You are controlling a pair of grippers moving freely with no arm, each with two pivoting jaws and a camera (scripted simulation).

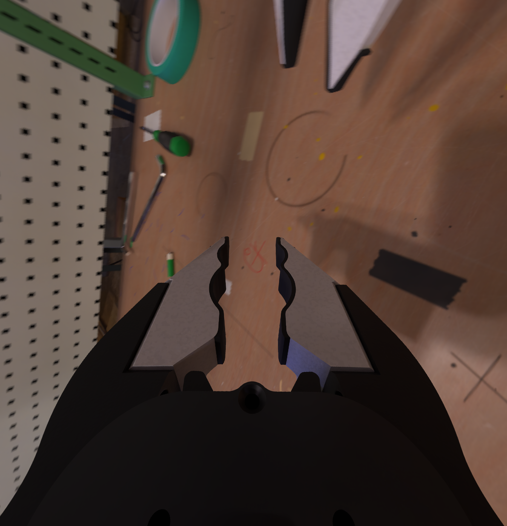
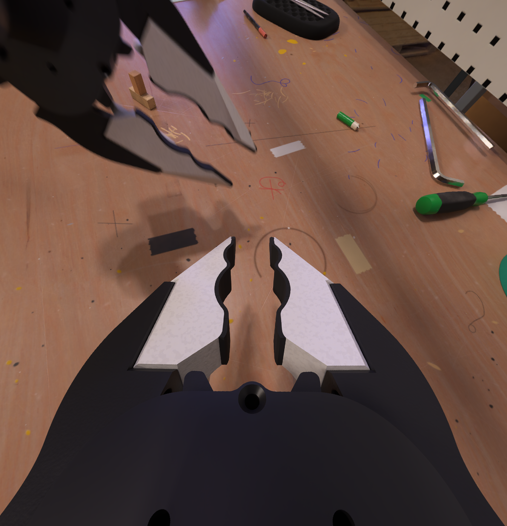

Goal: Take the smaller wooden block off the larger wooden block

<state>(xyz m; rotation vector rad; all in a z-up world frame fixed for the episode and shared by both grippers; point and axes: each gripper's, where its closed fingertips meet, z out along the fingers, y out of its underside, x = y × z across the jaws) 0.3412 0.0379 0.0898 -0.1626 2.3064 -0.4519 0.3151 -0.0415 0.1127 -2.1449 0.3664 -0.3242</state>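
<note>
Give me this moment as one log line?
left gripper: open, empty | right gripper: open, empty | smaller wooden block: on larger wooden block, untouched

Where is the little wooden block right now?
In the right wrist view, the smaller wooden block stands on the larger wooden block, far upper left on the bench, just behind the left gripper.

Left hand-held gripper hangs before blocks — bench beside bare.

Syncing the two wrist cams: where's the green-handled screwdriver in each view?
Left wrist view: green-handled screwdriver upper left, near the pegboard.
Right wrist view: screwdriver at the right edge, mid-height, lying on the bench.
Shared landmark: the black tape strip, right of centre in the left view, left of centre in the right.
</note>
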